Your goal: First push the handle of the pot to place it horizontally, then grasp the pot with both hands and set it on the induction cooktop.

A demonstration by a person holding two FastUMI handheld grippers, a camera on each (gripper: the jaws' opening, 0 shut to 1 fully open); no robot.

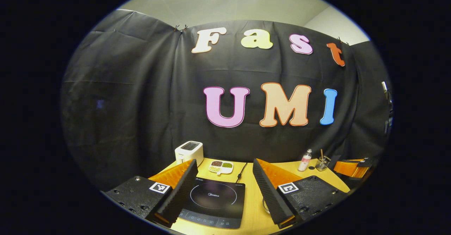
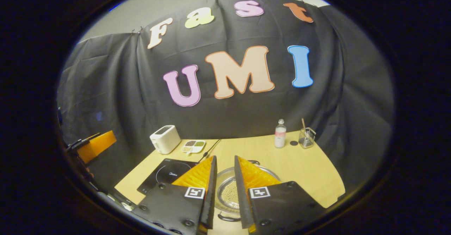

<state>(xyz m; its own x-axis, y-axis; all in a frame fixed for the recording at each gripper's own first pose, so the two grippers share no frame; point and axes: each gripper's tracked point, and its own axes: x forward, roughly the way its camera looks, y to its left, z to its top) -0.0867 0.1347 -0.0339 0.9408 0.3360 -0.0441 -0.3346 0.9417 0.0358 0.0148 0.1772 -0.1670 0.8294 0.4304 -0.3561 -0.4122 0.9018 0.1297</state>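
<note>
The black induction cooktop (image 1: pixel 215 199) lies on the wooden table (image 1: pixel 253 214) and shows between the fingers of my left gripper (image 1: pixel 223 164), which hovers above it, open wide and holding nothing. A sliver of the steel pot (image 1: pixel 265 205) peeks out beside that gripper's right finger. In the right gripper view the pot (image 2: pixel 225 192) sits right of the cooktop (image 2: pixel 165 175), with one dark handle (image 2: pixel 253 162) on its far side and one (image 2: pixel 227 218) on its near side. My right gripper (image 2: pixel 224 157) hangs over the pot, open by a narrow gap with nothing in it.
A white toaster (image 2: pixel 164 138) and a divided dish of beans (image 2: pixel 193 145) stand at the back left. A bottle (image 2: pixel 280 133) and a glass holder with a stick (image 2: pixel 306 137) stand at the back right. A black cable (image 2: pixel 211 147) runs back from the cooktop.
</note>
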